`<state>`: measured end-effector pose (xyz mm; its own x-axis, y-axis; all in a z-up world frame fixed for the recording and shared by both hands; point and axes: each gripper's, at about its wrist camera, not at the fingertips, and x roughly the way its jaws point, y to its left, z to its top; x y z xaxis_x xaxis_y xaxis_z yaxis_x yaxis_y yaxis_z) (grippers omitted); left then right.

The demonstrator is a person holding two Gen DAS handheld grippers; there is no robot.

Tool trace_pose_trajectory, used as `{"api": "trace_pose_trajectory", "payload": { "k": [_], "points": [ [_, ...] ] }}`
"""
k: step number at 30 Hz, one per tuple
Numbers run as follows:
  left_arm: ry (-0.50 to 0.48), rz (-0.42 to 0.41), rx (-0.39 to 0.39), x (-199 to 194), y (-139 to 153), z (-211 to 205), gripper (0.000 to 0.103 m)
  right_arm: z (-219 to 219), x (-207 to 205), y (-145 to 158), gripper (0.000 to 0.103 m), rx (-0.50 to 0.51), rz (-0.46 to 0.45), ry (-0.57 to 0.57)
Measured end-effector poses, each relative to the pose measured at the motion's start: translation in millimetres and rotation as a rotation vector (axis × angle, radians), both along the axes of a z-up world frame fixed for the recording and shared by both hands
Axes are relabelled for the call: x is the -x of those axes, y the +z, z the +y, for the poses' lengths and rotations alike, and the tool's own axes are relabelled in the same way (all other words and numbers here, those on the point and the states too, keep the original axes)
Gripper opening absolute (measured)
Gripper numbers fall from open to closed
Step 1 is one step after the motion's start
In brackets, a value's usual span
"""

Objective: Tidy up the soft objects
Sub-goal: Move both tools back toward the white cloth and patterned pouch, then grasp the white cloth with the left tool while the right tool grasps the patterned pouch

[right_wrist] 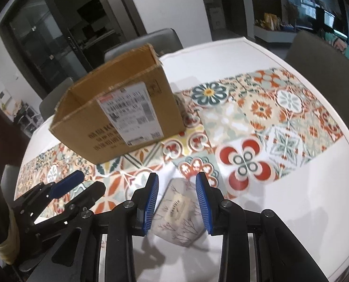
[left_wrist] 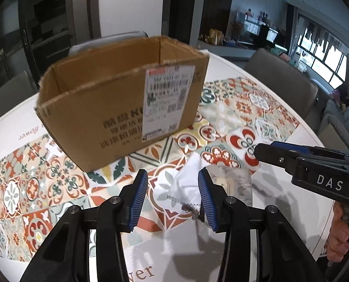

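Observation:
A soft white and grey cloth item with a small label lies on the table; it also shows in the right wrist view. My left gripper is open, its right pad touching the cloth's white end. My right gripper is open, hovering over the cloth's grey end; it also shows in the left wrist view. An open, empty-looking cardboard box with a shipping label stands behind, and shows in the right wrist view.
The round white table carries a patterned tile-print runner. Grey chairs stand around the far edge. The left gripper shows at the right wrist view's lower left.

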<state>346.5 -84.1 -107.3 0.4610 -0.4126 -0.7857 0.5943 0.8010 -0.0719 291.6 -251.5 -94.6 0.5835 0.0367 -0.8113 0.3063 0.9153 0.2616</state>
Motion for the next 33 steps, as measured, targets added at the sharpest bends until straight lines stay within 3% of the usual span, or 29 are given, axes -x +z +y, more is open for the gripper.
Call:
{"api": "trace_pose_trajectory", "payload": {
  "k": [15,27,33],
  "points": [
    [-0.046,0.121,-0.037,-16,-50,-10,0.044,-6,1,-54,0.035,-0.057,0.148,-0.051],
    [-0.048,0.168,-0.035,-30,-73,-20,0.044,-9,-3,-77,0.035,-0.082,0.189,-0.063],
    [-0.040,0.202,-0.031,-33,-83,-23,0.038,-12,-7,-86,0.035,-0.101,0.206,-0.073]
  ]
}}
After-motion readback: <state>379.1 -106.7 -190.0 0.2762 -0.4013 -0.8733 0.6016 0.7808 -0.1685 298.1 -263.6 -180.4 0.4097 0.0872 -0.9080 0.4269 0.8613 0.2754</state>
